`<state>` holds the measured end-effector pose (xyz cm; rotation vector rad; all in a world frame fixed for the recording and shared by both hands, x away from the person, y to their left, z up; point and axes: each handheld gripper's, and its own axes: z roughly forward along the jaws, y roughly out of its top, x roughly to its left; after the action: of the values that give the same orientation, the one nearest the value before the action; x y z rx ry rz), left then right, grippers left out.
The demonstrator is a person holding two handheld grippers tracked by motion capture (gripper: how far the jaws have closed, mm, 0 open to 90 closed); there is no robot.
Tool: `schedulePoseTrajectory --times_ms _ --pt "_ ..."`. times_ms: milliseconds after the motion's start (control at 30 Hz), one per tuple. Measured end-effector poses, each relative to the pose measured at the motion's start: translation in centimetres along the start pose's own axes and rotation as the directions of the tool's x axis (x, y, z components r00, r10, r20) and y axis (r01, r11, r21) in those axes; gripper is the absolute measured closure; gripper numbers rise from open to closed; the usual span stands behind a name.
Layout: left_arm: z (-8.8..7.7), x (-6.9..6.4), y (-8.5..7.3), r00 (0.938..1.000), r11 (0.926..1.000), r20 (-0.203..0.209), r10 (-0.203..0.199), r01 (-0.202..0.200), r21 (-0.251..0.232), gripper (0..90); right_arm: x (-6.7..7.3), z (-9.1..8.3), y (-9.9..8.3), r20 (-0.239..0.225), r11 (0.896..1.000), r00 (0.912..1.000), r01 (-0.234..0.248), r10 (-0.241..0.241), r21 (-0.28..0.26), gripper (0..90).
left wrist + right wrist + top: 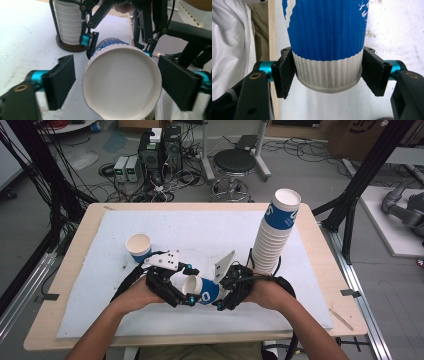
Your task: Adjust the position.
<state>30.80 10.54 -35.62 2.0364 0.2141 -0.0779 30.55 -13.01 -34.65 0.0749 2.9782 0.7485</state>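
Paper cup (202, 290) between tongs, cup stack (272, 237) behind, lone cup (139, 246) left

Ribbed matt paper cup (327, 37); white cloth (200, 232) over pale wood table (320, 250); matt black plastic pads (284, 72).

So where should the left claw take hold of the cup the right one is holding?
Grip the cup just behind its open rim, one pad on each side wall. It lies sideways, mouth toward the left claw, whose jaws already straddle the rim with a gap at the left pad. The right claw clamps the white base, so the mouth end is free.
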Motion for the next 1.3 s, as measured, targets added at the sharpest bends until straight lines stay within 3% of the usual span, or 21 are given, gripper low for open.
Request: schedulePoseTrajectory --times_ms 67,200,400,500,600,700,833,967,1200,1233,1300 --pt "0.0 0.1 0.0 1.0000 1.0000 -0.001 -0.002 0.002 0.007 24.3 0.0 0.1 0.0 -0.001 1.000 1.0000 0.003 -0.003 -0.001 32.8" --pt "0.1 0.1 -0.1 0.9999 0.9999 0.010 -0.003 0.003 0.014 28.0 0.0 0.2 -0.2 -0.006 1.000 1.0000 -0.005 0.005 -0.004 32.8" --pt "0.3 0.1 -0.1 0.9999 0.9997 0.016 0.004 -0.005 0.025 29.8 0.0 0.2 -0.3 -0.016 1.000 0.9999 -0.002 0.002 0.001 32.8" --pt "0.2 0.1 -0.3 0.9998 1.0000 0.018 0.007 -0.007 0.005 30.5 0.0 0.2 -0.5 -0.014 1.000 0.9999 -0.002 0.002 -0.003 29.7" --pt "-0.1 0.2 -0.6 0.9998 0.9991 0.016 0.013 -0.012 -0.041 30.3 0.0 0.3 -1.0 -0.016 0.998 0.9998 -0.009 0.008 -0.067 19.9" --pt "-0.3 0.3 -1.2 0.9997 0.9948 0.017 0.016 -0.014 -0.101 30.3 0.1 0.0 -1.8 -0.001 0.987 0.9988 -0.048 0.049 -0.156 18.5" --pt "-0.7 0.5 -1.7 0.9999 0.9885 0.011 0.011 -0.009 -0.151 30.3 0.1 -0.3 -2.9 -0.006 0.958 0.9960 -0.087 0.089 -0.274 16.9" --pt "-1.2 0.9 -2.2 1.0000 0.9803 -0.008 -0.001 -0.001 -0.197 30.2 0.0 -0.8 -4.0 -0.001 0.916 0.9920 -0.117 0.126 -0.383 16.3" --pt "-1.4 1.2 -3.0 0.9998 0.9640 -0.012 -0.014 0.010 -0.266 30.0 0.0 -0.9 -5.8 -0.036 0.821 0.9814 -0.178 0.188 -0.543 16.3" --pt "-1.4 1.2 -3.1 0.9998 0.9626 -0.011 -0.013 0.009 -0.271 29.9 0.0 -0.8 -6.0 -0.035 0.812 0.9810 -0.178 0.191 -0.556 16.3" --pt "-1.4 1.2 -3.2 0.9998 0.9605 -0.012 -0.013 0.009 -0.278 29.9 0.1 -0.6 -6.6 -0.044 0.780 0.9771 -0.193 0.208 -0.596 16.3"
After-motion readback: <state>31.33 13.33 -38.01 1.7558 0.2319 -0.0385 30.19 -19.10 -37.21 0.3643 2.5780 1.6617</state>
